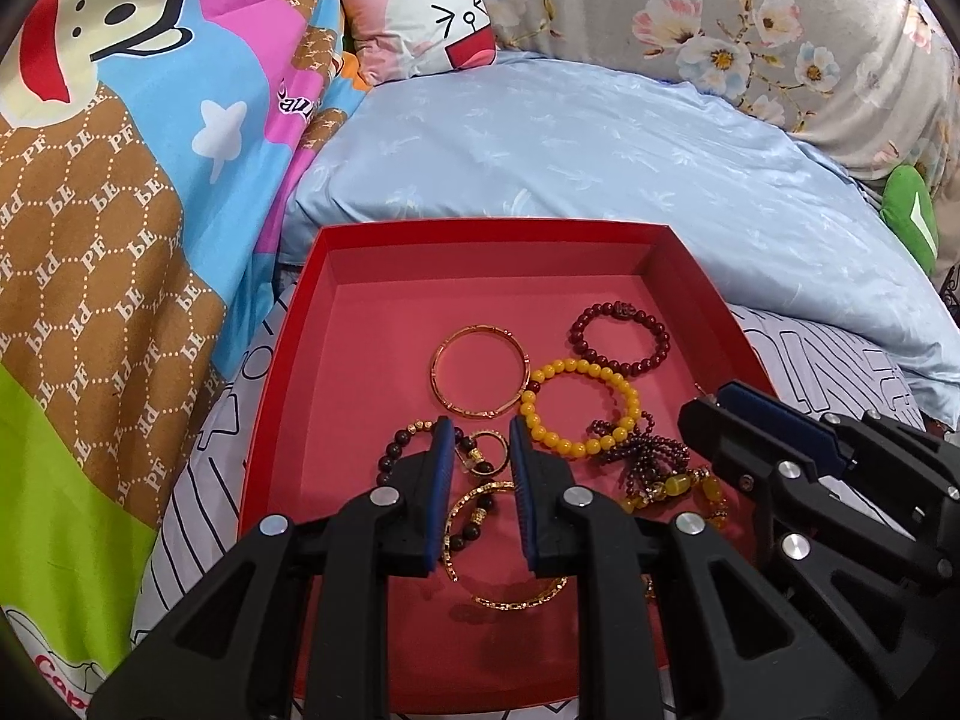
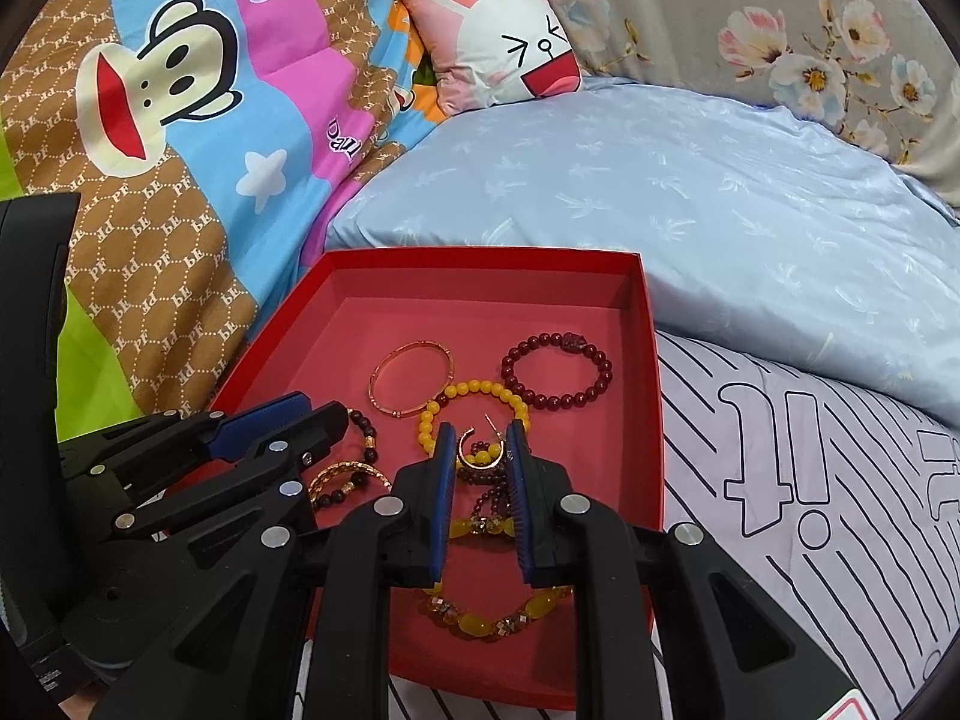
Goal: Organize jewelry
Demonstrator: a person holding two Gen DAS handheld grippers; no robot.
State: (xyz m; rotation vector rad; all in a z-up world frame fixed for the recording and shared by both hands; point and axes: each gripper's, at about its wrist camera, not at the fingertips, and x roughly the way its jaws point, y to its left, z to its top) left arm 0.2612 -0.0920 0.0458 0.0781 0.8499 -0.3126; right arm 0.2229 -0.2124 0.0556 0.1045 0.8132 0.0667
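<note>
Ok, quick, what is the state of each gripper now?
Left gripper: open above the red box, holding nothing.
Right gripper: jaws apart around a gold hoop earring; grip cannot be told.
</note>
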